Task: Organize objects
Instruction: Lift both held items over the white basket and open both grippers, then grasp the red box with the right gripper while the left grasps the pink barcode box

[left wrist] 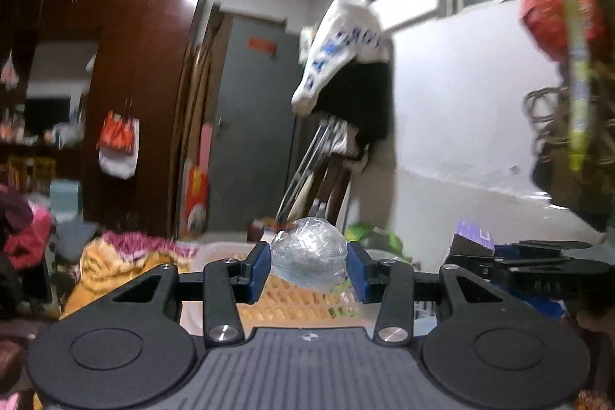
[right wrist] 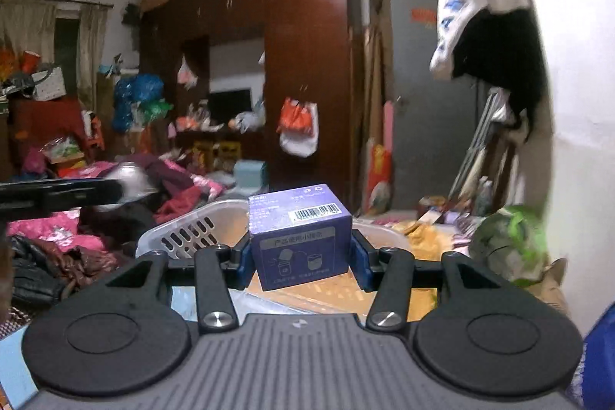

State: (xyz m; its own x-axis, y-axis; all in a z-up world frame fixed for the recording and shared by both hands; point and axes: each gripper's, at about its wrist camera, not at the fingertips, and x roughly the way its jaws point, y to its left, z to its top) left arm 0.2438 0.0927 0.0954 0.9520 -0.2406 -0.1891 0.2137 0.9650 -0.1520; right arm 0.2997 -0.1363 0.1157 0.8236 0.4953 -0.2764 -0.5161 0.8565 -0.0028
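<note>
the left gripper (left wrist: pixel 308 269) has its blue pads clamped on a crumpled ball of clear plastic wrap (left wrist: pixel 307 254), held up in the air above the pale, slotted plastic basket (left wrist: pixel 215 252) that sits on the cluttered bed. to its right, the right gripper (right wrist: pixel 301 266) is closed on a small purple cardboard box with a barcode label (right wrist: pixel 300 233), also lifted, hanging over that pale basket's (right wrist: pixel 184 231) open mouth. in the left wrist view the right gripper shows as a dark shape just beside the left one, so the two tools are near each other.

the likely trouble: the plastic ball is soft and slick, so it may squash and slip out before it is over the basket. the box is gripped low on its sides and may tilt on release. lowered together, the close grippers may knock each other.
</note>
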